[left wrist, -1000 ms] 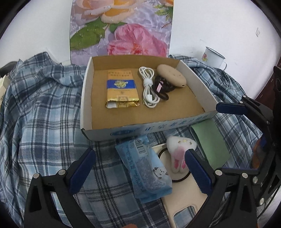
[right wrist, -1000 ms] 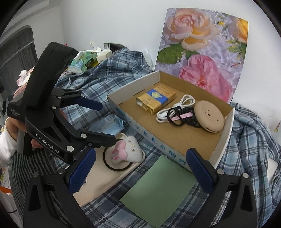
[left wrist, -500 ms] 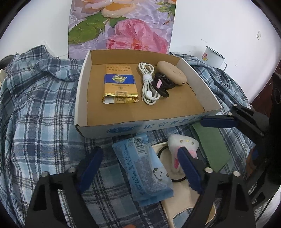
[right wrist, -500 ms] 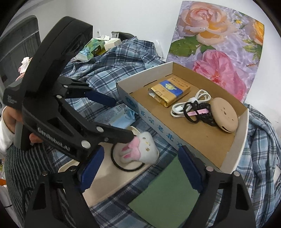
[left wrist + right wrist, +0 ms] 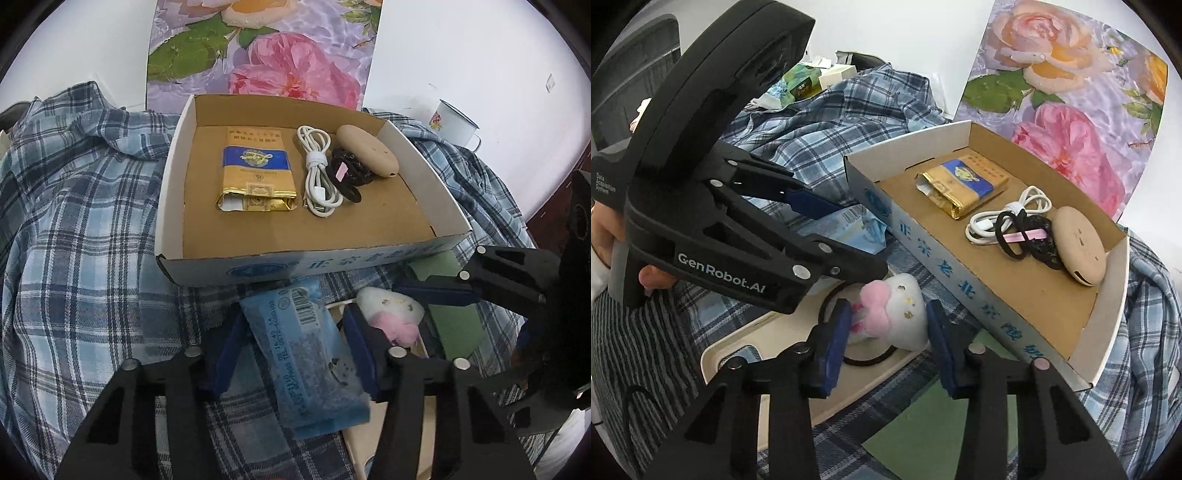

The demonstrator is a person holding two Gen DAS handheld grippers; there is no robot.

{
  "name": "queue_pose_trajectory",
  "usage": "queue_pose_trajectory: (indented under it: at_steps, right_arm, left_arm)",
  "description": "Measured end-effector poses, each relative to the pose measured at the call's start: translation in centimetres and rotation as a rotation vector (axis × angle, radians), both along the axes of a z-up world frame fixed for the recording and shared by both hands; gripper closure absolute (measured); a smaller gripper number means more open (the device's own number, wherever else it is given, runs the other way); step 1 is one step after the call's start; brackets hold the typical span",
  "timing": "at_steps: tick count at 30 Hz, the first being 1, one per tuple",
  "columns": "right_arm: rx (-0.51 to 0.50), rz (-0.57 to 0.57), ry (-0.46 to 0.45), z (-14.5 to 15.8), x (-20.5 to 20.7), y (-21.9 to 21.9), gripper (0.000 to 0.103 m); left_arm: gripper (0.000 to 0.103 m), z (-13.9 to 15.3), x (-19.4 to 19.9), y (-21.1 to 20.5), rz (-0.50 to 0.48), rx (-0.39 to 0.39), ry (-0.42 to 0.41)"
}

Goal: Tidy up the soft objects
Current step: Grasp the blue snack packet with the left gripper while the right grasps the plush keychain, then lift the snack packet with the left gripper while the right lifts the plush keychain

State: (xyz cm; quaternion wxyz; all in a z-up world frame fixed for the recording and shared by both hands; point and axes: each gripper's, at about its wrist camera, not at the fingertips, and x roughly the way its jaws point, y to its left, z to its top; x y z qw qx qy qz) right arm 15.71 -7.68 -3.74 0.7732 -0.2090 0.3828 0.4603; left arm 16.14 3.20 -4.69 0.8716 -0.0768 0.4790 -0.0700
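Note:
A blue tissue pack (image 5: pixel 306 354) lies on the plaid cloth in front of the cardboard box (image 5: pixel 332 264). My left gripper (image 5: pixel 291 350) straddles it, jaws closing, blue pads touching its two long edges. Just right of it a white and pink plush bunny (image 5: pixel 901 314) on a black hair tie (image 5: pixel 864 360) rests on a cream case (image 5: pixel 768 332). My right gripper (image 5: pixel 888 343) is closing on the bunny, and both pads press into its sides. A hand holds the left gripper's handle at the left edge of the right wrist view.
The box holds a gold and blue packet (image 5: pixel 255 173), a white cable (image 5: pixel 317 170), black hair ties (image 5: pixel 347 171) and a beige round case (image 5: pixel 369 155). A green sheet (image 5: pixel 458 325) lies beside the cream case. An enamel mug (image 5: pixel 452 123) stands at the back right.
Both grippers went from wide open to narrow. The left pads came in onto the tissue pack and the right pads onto the plush bunny. The right gripper dropped slightly closer to the bunny.

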Motion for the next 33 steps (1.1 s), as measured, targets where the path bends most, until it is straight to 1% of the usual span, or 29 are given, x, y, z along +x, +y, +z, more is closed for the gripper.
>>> queue_pose_trajectory:
  at_steps: [3, 9, 16, 23, 28, 33]
  right_arm:
    - [0.001, -0.004, -0.01, 0.2, 0.1, -0.2, 0.068]
    - [0.001, -0.008, -0.044, 0.5, -0.1, -0.4, 0.072]
    - [0.01, -0.019, -0.087, 0.9, -0.4, -0.6, 0.072]
    - [0.039, -0.045, -0.13, 1.6, -0.5, -1.3, 0.072]
    - [0.06, -0.059, -0.162, 2.2, -0.6, -1.6, 0.072]
    - [0.082, -0.078, -0.195, 2.9, -0.8, -1.9, 0.072]
  left_arm:
    - [0.06, 0.0, 0.0, 0.0, -0.005, -0.004, -0.001]
    - [0.061, 0.4, -0.2, -0.1, -0.004, 0.006, -0.021]
    - [0.061, 0.9, -0.4, -0.2, -0.003, 0.017, -0.043]
    - [0.061, 1.2, -0.5, 0.0, 0.008, 0.01, -0.056]
    - [0.061, 1.7, -0.8, 0.4, 0.022, -0.01, -0.078]
    - [0.061, 2.1, -1.1, -0.1, 0.012, 0.011, -0.105]
